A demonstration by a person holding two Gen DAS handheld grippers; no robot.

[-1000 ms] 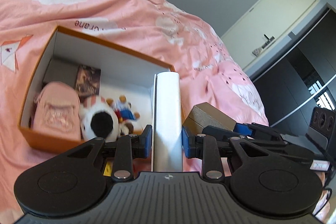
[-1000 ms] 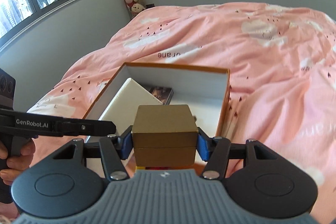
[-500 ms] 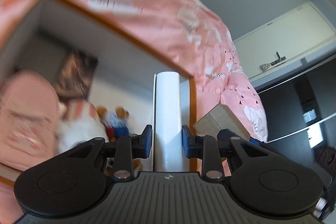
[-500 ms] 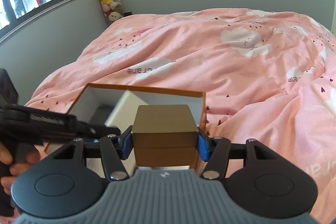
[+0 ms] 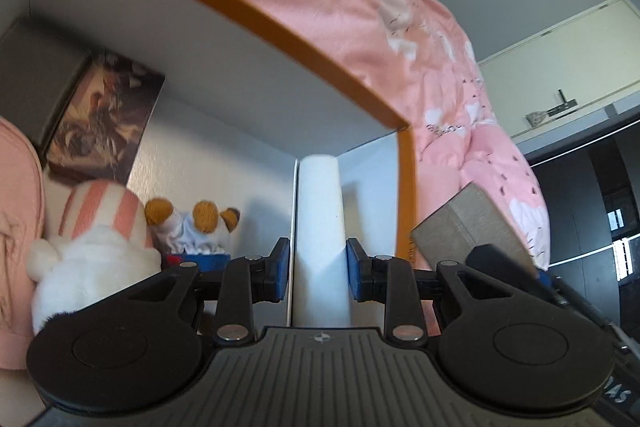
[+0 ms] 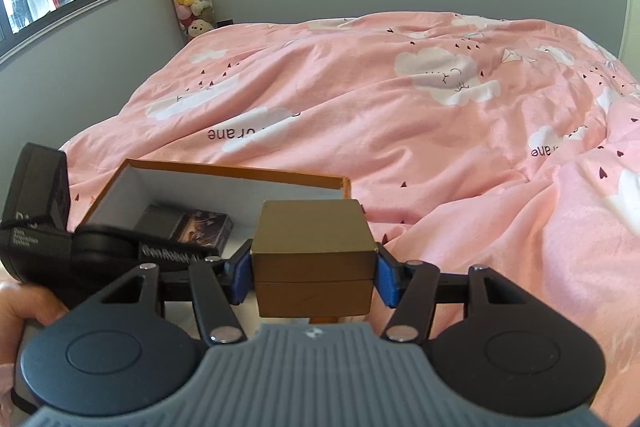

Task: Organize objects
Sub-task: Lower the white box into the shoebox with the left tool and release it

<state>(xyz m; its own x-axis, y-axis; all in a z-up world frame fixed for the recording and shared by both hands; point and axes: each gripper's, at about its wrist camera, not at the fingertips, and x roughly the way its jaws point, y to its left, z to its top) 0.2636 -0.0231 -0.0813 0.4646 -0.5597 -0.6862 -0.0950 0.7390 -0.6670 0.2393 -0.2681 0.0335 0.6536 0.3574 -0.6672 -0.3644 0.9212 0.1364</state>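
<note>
Orange box (image 5: 280,23) looms closer around white slab (image 5: 320,227)

My left tool's (image 5: 316,273) body hides the near end of the white box (image 5: 320,227) I hold and the bottoms of the plush toys (image 5: 92,259). The pink pouch (image 5: 16,227) is cut off at the left edge. The orange box's (image 6: 240,173) near side is hidden behind my right tool (image 6: 312,277) and the brown box (image 6: 312,259). Card box print (image 6: 196,227) too blurred to read. My left hand (image 6: 24,307) is cut by the frame edge.
</note>
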